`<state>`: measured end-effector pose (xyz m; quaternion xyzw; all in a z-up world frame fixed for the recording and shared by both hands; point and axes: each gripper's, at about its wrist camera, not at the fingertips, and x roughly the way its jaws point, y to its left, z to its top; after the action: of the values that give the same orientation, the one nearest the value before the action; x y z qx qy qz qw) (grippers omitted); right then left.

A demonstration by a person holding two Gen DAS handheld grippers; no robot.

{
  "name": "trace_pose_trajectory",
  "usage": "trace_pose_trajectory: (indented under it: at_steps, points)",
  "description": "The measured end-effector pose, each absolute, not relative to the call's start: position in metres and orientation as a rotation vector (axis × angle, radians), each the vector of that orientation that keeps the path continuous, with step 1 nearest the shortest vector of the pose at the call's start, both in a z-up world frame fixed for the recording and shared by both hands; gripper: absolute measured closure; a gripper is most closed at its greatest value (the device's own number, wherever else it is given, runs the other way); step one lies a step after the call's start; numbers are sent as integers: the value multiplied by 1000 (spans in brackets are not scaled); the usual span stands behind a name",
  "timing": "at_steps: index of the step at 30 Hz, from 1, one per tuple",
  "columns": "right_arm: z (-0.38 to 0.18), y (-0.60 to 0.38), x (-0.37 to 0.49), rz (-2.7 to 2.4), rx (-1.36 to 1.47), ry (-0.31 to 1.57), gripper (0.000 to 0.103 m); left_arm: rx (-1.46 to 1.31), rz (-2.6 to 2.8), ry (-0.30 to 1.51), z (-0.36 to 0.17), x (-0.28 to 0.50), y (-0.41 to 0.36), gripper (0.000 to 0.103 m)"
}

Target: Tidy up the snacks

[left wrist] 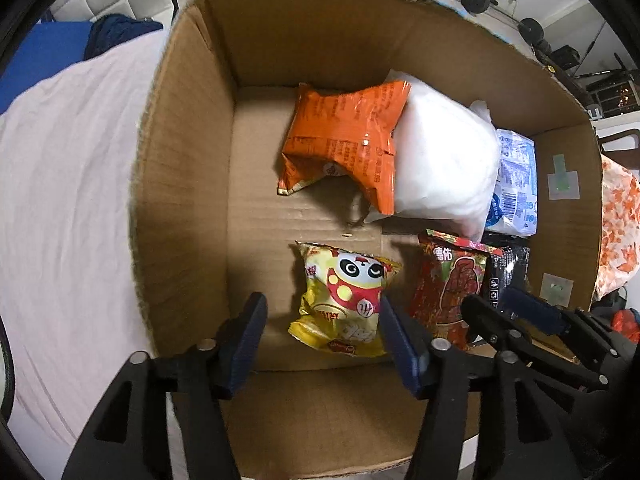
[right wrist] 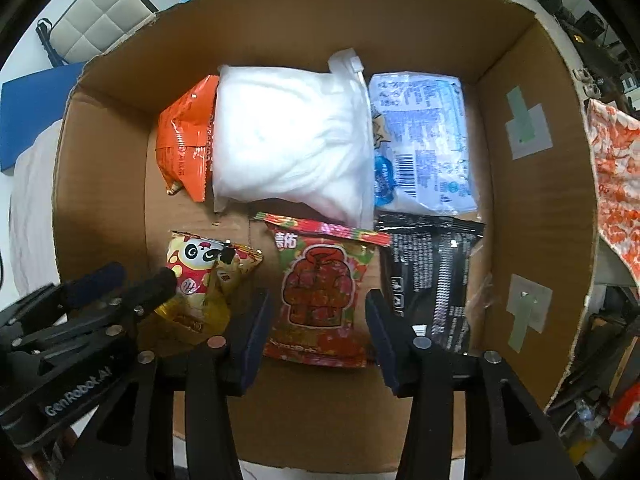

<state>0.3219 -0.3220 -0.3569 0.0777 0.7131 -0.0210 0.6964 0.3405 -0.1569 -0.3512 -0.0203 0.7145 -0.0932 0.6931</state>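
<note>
Six snack packets are laid flat in two rows on the floor of the brown cardboard box [right wrist: 520, 152], seemingly so that each stays visible. Both the left gripper [left wrist: 322, 328] and the right gripper [right wrist: 318, 324] are held open and empty, poised above the yellow panda-print foil packet [left wrist: 344, 300] and the red jacket-print packet [right wrist: 320, 292], whichever is judged next.

Left gripper [left wrist: 322, 330] jaws spread wide, empty; right gripper [right wrist: 318, 326] likewise.

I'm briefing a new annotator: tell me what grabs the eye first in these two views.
A big open cardboard box fills both views, with snack bags lying flat on its floor. A puffy white bag dominates the far row, overlapping an orange packet. Nearer, the open left gripper frames a yellow panda packet, and the open right gripper frames a red packet.
</note>
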Motion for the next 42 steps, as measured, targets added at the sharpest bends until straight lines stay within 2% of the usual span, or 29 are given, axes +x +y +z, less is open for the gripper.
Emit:
trace_pose_trajectory:
  at_steps: [5,10,13,15,16,18,20,22,32,42]
  points:
    - [-348,-326,310,-50,141,1571,38,-8,-199,1529,-330,332,-158,29]
    - [-328,-328,291,-63,109,1514,36,-7,-189,1457,-302,319,-157,28]
    - [-315,-332,277,-61,111,1476,27,-15,-178,1416,-289,310,-156,25]
    - [-306,-342,273,-62,104,1448,25,-15,-165,1385,-276,303,-154,10]
    - [-300,-343,269,-61,94,1432,23,-13,-159,1367,-271,302,-154,9]
    - [-289,-346,261,-58,80,1408,13,-12,-147,1331,-260,295,-155,3]
    - [-274,-352,256,-47,83,1387,4,-14,-140,1300,-250,288,-156,3]
    - [-264,-353,249,-54,67,1368,0,-20,-136,1269,-237,281,-156,2]
    - [-211,-361,207,-75,99,1262,0,-10,-135,1141,-182,242,-157,2]
    - [-121,-355,128,-106,124,1097,0,3,-169,1024,-113,174,-151,2]
